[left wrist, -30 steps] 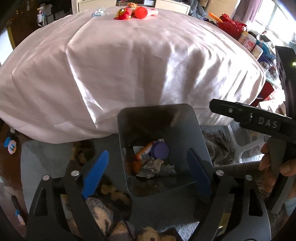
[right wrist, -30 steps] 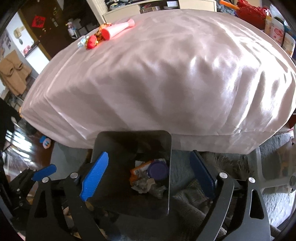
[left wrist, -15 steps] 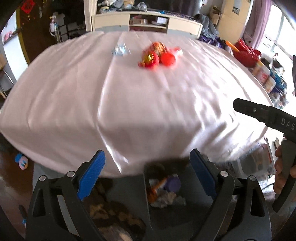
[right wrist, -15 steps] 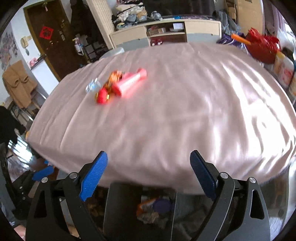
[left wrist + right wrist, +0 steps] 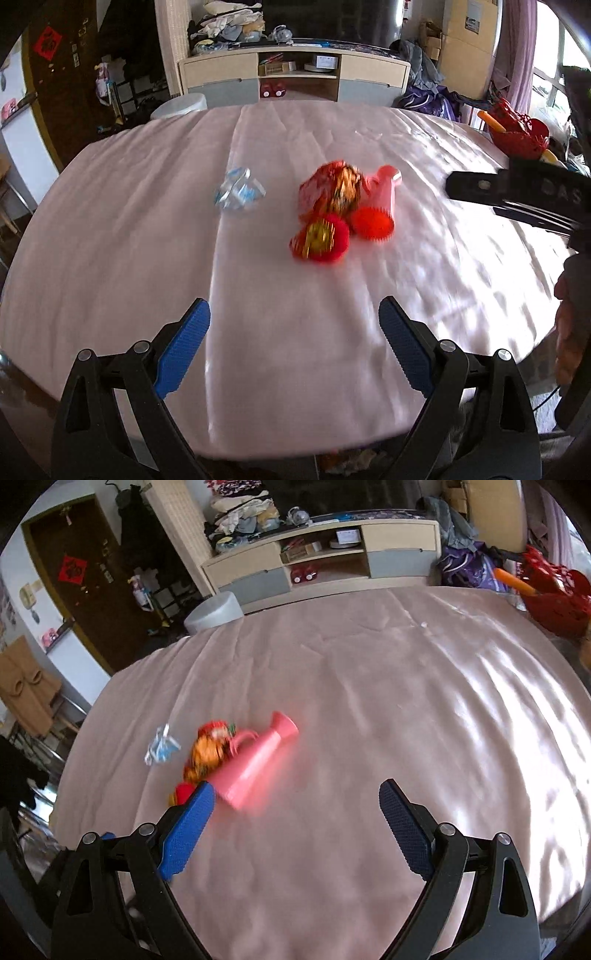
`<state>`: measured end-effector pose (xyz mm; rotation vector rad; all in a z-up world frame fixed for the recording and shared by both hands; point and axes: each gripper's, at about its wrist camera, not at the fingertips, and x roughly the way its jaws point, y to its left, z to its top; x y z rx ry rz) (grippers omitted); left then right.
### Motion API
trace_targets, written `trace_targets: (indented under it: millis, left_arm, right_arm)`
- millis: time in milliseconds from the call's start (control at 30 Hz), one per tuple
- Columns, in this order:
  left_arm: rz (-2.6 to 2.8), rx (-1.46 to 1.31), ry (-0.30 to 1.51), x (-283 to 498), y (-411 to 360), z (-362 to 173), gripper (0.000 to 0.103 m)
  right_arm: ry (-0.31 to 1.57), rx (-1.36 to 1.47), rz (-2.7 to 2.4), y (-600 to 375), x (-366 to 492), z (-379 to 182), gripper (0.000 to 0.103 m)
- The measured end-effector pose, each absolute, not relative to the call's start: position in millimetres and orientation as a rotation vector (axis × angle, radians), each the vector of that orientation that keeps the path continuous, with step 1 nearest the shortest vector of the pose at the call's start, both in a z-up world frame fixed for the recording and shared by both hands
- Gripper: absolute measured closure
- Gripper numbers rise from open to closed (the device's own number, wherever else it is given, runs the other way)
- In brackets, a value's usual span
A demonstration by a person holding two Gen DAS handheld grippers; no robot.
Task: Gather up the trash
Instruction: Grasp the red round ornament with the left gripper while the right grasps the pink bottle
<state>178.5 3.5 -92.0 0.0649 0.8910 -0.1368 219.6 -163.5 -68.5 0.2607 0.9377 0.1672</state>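
On the pink-clothed table [image 5: 147,229] lie a clear-blue crumpled wrapper [image 5: 239,189], a red-gold wrapper bundle [image 5: 330,192], a red round packet [image 5: 320,238] and a pink cone-shaped cup [image 5: 376,206] on its side. The right wrist view shows the same wrapper [image 5: 160,747], bundle [image 5: 208,751] and pink cup [image 5: 258,764]. My left gripper [image 5: 295,328] is open and empty, short of the trash. My right gripper [image 5: 297,808] is open and empty, just right of the cup; it also shows at the right edge of the left wrist view [image 5: 517,192].
A low cabinet [image 5: 295,79] with clutter stands beyond the table. A red basket [image 5: 521,134] is at the far right. A grey round stool [image 5: 214,613] stands behind the table. A bin with trash peeks below the table edge [image 5: 347,463].
Both grippers have risen from over the floor bin to above the tabletop and moved toward the trash pile. The bin has dropped almost out of view.
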Motion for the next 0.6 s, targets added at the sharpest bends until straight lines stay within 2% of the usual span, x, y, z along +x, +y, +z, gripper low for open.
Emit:
trace_targets:
  millis: [133,167,233,300,533,600]
  left_arm:
    - [-0.160,0.083,0.871,198,-5,-94,0.017]
    - [-0.168,0.092,0.866,204,-8,-96,0.022]
    - [-0.178,0.093,0.863,212,-10,-98,0.032]
    - [-0.187,0.086,0.861,218,-10,-100,0.041]
    - [-0.213,0.053,0.872,234,-6,-110,0.053]
    - [-0.230,0.053,0.870,236,-8,-111,0.063]
  right_arm:
    - [0.967,0.263,0.200,-150,243,-76,0.033]
    - [0.975,0.264,0.206,-147,247,-79,0.037]
    - [0.989,0.276,0.218,-143,255,-85,0.038]
    - [1.006,0.316,0.238,-142,261,-92,0.046]
    - [1.047,0.342,0.290,-133,265,-111,0.052]
    - [1.039,0.339,0.303,-131,262,-109,0.057]
